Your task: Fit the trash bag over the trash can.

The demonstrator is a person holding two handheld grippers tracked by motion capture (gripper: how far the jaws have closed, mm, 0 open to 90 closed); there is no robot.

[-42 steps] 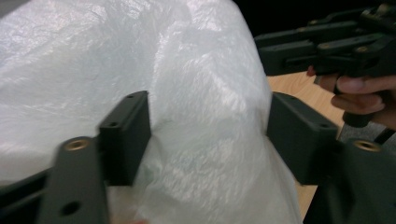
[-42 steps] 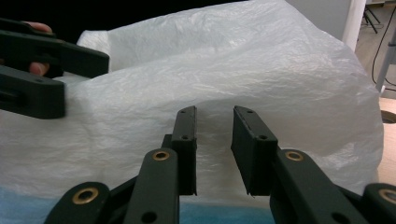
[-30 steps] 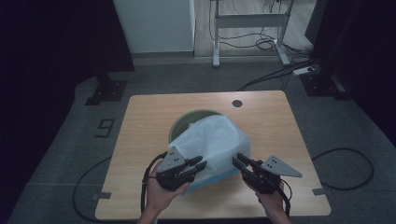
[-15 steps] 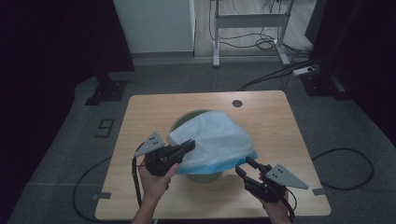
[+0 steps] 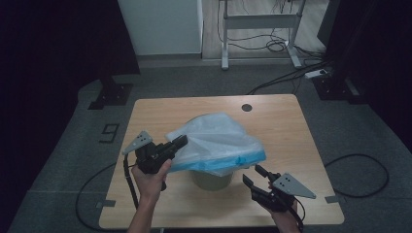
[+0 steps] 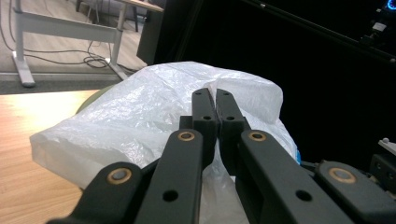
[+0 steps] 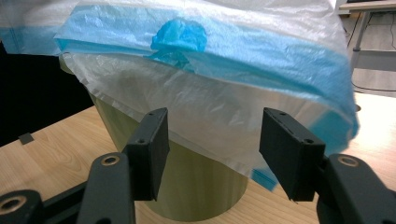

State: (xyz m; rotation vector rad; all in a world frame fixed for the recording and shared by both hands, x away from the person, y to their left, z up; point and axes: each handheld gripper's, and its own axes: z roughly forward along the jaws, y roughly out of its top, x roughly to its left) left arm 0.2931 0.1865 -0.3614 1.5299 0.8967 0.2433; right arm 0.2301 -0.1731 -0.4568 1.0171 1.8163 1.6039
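1. Setting: a dim room with grey carpet and loose cables; a wooden bench [image 5: 291, 126] fills the middle of the high view.
2. Object: a white bag [image 5: 218, 141] with a blue band lies draped over a green bin [image 5: 212, 178] at the centre of the frame. The bin stands on the bench, its mouth hidden under the film.
3. Left tongs [image 5: 180, 142]: at centre left of the frame, closed on the bag's left edge; the left gripper view shows the jaws pressed together with film gathered between them.
4. Right tongs [image 5: 255, 174]: lower right of the frame, apart from the bag. The right gripper view shows the jaws spread wide, empty, facing the bag's hanging hem and the bin wall.
5. Step in hand, as a judgement: fitting the bag to the bin, with one edge secured.
6. Next move probably calls for the right tongs to advance, pinch the near hem, then work it down around the rim.
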